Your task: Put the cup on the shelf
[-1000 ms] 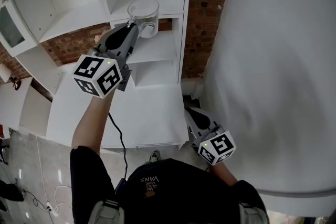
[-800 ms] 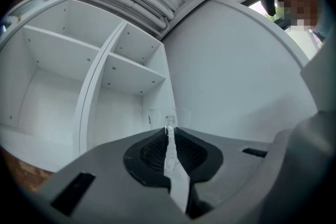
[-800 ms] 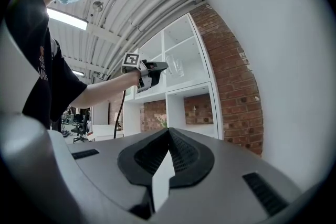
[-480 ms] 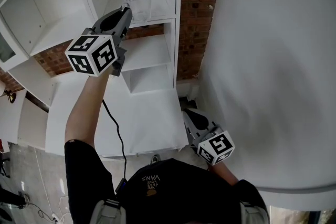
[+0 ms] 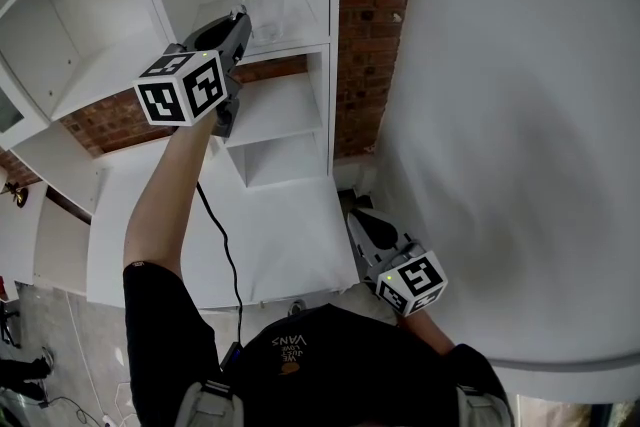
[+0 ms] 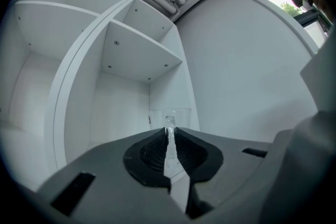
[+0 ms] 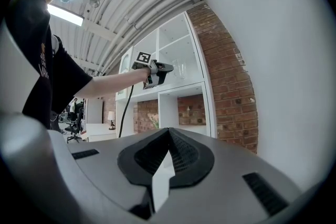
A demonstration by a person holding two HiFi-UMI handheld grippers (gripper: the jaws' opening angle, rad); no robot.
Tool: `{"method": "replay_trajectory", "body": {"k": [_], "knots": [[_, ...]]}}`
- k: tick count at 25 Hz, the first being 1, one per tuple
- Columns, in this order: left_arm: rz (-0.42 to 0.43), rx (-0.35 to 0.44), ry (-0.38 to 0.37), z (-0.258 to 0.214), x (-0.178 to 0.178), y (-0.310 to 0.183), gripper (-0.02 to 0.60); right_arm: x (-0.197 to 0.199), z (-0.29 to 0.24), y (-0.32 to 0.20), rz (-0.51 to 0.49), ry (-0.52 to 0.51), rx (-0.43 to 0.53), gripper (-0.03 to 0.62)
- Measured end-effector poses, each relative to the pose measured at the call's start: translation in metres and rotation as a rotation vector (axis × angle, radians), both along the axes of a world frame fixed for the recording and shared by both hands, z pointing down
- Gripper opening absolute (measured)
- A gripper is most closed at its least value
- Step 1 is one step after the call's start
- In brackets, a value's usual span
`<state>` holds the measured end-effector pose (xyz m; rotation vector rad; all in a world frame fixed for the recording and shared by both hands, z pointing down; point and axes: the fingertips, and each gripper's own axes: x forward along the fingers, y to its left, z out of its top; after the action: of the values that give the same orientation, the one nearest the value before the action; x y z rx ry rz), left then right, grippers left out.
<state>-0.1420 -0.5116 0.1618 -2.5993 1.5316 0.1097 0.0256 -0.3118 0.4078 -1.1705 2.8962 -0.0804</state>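
Head view, looking steeply down. A broad, curved white wall [image 5: 520,115] fills the right half of the field. To its left stands the white shelf [image 5: 290,105], a unit of open compartments split by upright panels and level boards, with a strip of red brick wall [image 5: 365,25] showing behind and beside it. The person's left arm [image 5: 165,205] reaches up to an upper compartment, and a black cable [image 5: 225,265] hangs beside it.

The left gripper [image 5: 240,18], with its marker cube [image 5: 182,87] facing the camera, points into that compartment. Left gripper view: the jaws are clamped on the thin glass rim of the cup [image 5: 260,5], the glass wall passing between the ribbed black pads. The clear cup stands upright inside the compartment, over its board and near the right-hand panel; whether its base touches the board cannot be told.

The right gripper [image 5: 355,215] is held low, just beside the white wall and well apart from the cup. Right gripper view: its jaws are together at the tips, with nothing between them.
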Motion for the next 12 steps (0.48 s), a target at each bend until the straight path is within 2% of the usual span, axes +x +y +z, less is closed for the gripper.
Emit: {"method": "replay_trajectory", "body": {"k": [12], "knots": [[-0.031,-0.054,0.009,0.007,-0.003,-0.029,0.029,-0.005,0.0,-0.013,0.006,-0.001,-0.005,0.0]]}}
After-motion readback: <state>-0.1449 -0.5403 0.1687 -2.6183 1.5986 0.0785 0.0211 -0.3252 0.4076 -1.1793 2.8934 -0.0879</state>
